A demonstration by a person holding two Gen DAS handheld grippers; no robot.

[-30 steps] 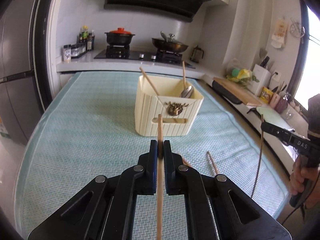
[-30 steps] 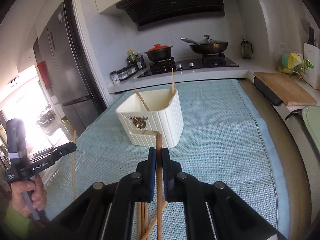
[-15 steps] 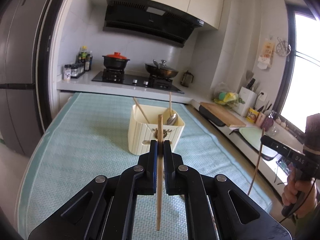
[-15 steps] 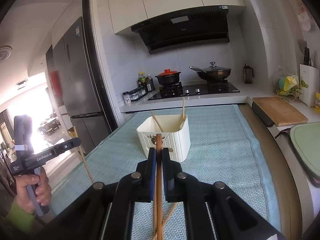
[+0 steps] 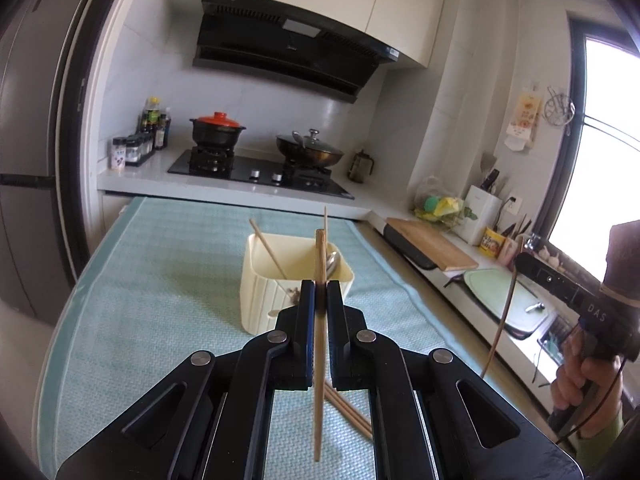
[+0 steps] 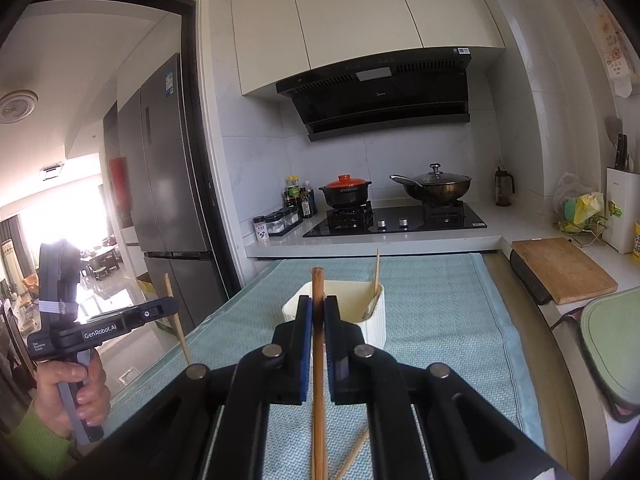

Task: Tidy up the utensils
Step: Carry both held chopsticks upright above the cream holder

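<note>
A cream ribbed utensil holder point(image 5: 264, 288) point(image 6: 374, 326) stands mid-table on the teal mat; it holds two chopsticks and a metal spoon point(image 5: 331, 261). My left gripper point(image 5: 320, 286) is shut on a light wooden chopstick point(image 5: 319, 360), held upright above the mat in front of the holder. My right gripper point(image 6: 318, 304) is shut on a darker wooden chopstick point(image 6: 319, 380), also held above the table. Each gripper shows in the other's view, the right gripper point(image 5: 520, 262) and the left gripper point(image 6: 172, 305). Loose chopsticks point(image 5: 348, 410) lie on the mat below.
The teal mat point(image 5: 160, 280) covers the table. Behind it is a counter with a stove, a red-lidded pot point(image 5: 217, 130) and a wok point(image 5: 310, 152). A wooden cutting board point(image 5: 432, 248) and a sink area lie to the right. A fridge point(image 6: 168, 184) stands at the left.
Both grippers have risen and tilted up with their chopsticks; the holder now looks smaller and lower in both views.
</note>
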